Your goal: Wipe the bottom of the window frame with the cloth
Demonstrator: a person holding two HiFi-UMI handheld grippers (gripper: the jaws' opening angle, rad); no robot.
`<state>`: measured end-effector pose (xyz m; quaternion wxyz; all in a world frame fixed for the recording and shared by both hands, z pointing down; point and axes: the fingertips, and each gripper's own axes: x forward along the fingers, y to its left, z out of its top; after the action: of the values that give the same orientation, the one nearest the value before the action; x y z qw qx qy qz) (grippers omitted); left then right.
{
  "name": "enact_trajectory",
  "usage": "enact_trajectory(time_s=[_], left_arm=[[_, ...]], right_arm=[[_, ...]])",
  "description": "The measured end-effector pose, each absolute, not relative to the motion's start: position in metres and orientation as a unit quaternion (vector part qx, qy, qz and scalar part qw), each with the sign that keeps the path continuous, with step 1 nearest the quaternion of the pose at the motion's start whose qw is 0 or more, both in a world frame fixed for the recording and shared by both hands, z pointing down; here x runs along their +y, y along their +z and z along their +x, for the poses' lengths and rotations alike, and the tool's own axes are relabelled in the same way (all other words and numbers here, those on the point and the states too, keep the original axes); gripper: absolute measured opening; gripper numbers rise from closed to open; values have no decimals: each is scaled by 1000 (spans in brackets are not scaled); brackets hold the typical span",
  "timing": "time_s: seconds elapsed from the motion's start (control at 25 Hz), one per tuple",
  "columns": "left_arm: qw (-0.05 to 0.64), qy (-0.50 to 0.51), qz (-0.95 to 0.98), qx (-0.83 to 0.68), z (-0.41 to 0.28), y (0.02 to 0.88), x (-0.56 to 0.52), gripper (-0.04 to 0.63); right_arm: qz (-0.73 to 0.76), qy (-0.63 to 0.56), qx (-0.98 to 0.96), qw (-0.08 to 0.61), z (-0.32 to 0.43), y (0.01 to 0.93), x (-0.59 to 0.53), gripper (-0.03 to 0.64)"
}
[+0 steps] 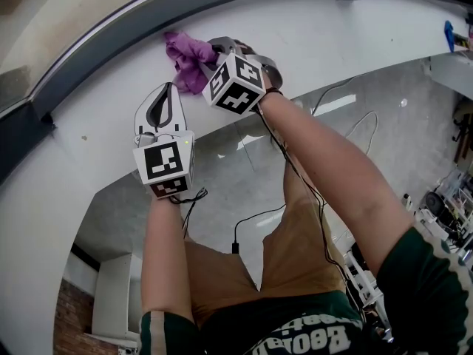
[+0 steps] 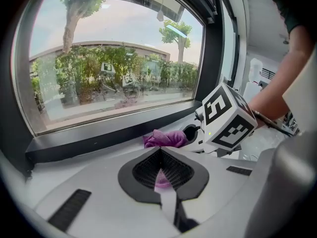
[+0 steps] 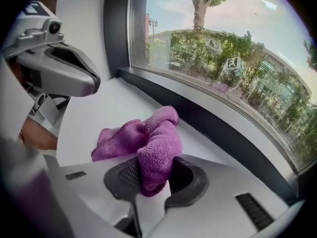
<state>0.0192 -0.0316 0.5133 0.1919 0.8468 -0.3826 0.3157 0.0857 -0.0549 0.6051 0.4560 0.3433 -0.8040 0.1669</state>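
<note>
A purple cloth [image 1: 188, 61] lies bunched on the white sill [image 1: 318, 28], just in front of the dark bottom bar of the window frame [image 1: 111, 50]. My right gripper [image 1: 213, 52] is shut on one fold of the cloth [image 3: 148, 138], and the rest of it spreads left over the sill [image 3: 109, 108]. The frame bar [image 3: 223, 133] runs close behind the cloth. My left gripper [image 1: 167, 89] hovers over the sill, nearer to me and left of the cloth. Its jaws meet at the tips [image 2: 159, 152] with nothing gripped. From there the cloth [image 2: 166, 139] shows against the frame bar [image 2: 99, 138].
The sill curves away to both sides, with the glass [image 2: 114, 58] beyond the bar. Below the sill's front edge is a grey floor with loose cables [image 1: 244, 220]. A white box [image 1: 114, 294] stands against the wall, and cluttered gear [image 1: 443, 205] sits at the right.
</note>
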Motion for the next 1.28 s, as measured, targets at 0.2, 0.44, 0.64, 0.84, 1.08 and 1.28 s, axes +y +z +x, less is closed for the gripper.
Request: enact_trajectory(time_s=[0.2,0.44,0.64,0.84,1.08,1.28], left_arm=[[186,317,853,-370,42,515,-32,8],[183,318,857,-361,56,517,-35,8],[182,319,860,-354,68,517,-35,8],[180,318,864,-347,80,517,-35,8],[176,320,868,-338,95,518,-34,8],[177,321,870,-331,109,521,-33,8]], right_arm=[[347,169,-802,456,108,605,-52,98],[355,173,-799,453,120,606,-51,98],[359,174,-796,456,134,605,-48,98],[364,175,-790,462,151,605,-46,98],[370,176,-784,466,174,605,-45,98],[377,177,-779,469,193,604,-43,98]])
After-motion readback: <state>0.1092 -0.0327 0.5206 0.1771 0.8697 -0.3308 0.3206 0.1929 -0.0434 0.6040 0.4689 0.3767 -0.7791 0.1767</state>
